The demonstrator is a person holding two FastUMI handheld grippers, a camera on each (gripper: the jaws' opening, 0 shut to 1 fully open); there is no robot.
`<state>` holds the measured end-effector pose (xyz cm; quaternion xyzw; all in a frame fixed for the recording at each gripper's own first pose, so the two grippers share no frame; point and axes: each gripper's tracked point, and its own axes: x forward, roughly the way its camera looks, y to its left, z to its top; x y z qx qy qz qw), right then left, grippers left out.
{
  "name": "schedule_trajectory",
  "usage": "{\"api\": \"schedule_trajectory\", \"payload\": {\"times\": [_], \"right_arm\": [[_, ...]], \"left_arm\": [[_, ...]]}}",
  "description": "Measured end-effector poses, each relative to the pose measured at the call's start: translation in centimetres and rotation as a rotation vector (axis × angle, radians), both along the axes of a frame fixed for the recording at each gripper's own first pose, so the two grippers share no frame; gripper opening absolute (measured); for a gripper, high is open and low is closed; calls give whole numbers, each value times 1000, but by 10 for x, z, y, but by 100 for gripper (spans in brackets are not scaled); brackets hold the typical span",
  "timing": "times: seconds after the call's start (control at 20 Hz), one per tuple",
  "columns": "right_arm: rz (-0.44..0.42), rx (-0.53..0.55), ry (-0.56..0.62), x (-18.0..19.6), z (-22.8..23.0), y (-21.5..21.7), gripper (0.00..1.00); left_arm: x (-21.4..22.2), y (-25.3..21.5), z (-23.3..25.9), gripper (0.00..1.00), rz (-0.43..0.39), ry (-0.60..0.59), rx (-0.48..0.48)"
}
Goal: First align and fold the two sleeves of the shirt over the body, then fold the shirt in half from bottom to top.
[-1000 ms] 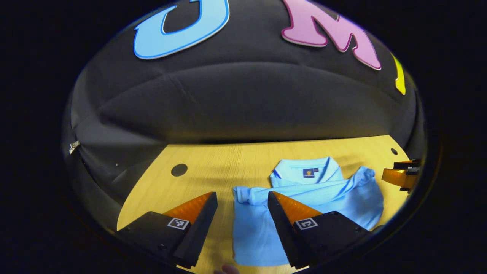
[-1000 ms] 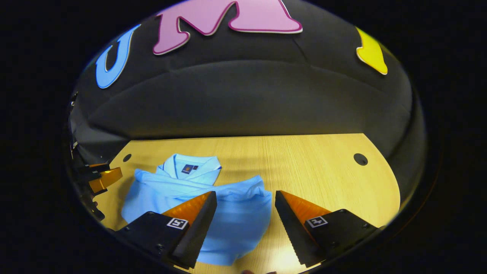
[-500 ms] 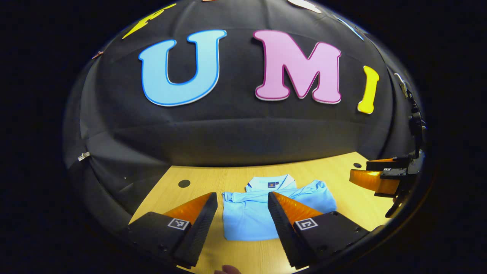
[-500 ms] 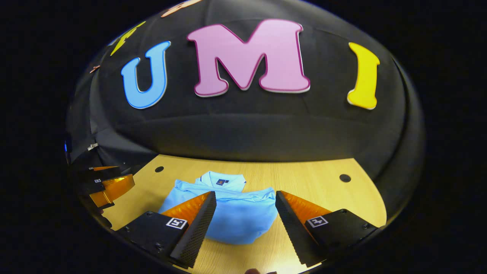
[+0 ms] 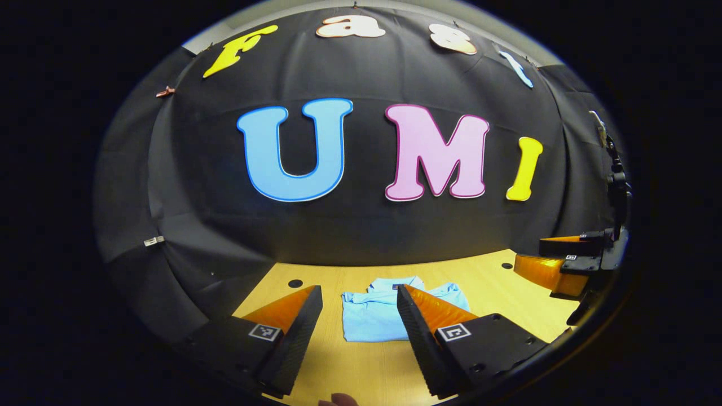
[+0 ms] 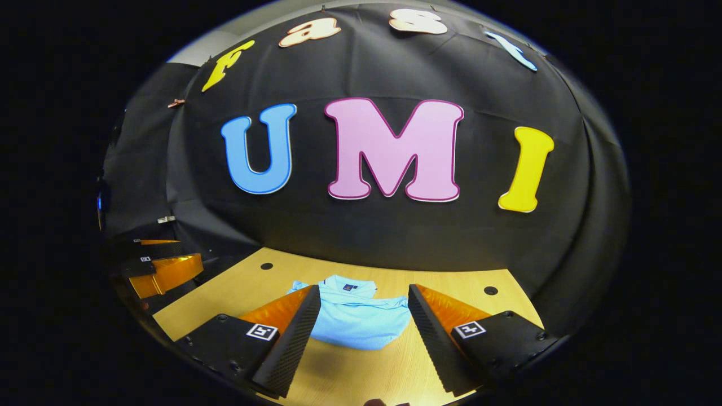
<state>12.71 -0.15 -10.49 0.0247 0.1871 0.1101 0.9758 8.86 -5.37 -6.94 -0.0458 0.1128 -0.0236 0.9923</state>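
Surface: a pale wooden table [image 5: 507,316] with round dark holes near its far corners is seen [image 6: 490,291].
Room: a black cloth wall [image 6: 395,237] is hung behind the table's far edge, sagging in folds.
Shirt: a light blue shirt [image 5: 372,316] is laid folded on the table, collar toward the far wall, sleeves drawn over the body [image 6: 355,321].
Left gripper: its fingers are held spread wide above the near part of the table [image 5: 359,330], nothing between them, well apart from the shirt.
Right gripper: its fingers are likewise spread apart with nothing held [image 6: 364,332], raised clear of the shirt.
Left gripper view: the right gripper is seen at the far right edge [image 5: 558,262], beside a dark stand.
Right gripper view: the left gripper is seen at the left edge [image 6: 163,265], off the table's left side.
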Motion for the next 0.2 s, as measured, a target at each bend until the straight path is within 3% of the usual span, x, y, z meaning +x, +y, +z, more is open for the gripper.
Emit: {"api": "schedule_trajectory", "payload": {"times": [0.2], "right_arm": [[3, 48, -12, -35, 23, 12, 97]], "left_arm": [[-42, -2, 9, 86, -19, 5, -26]]}}
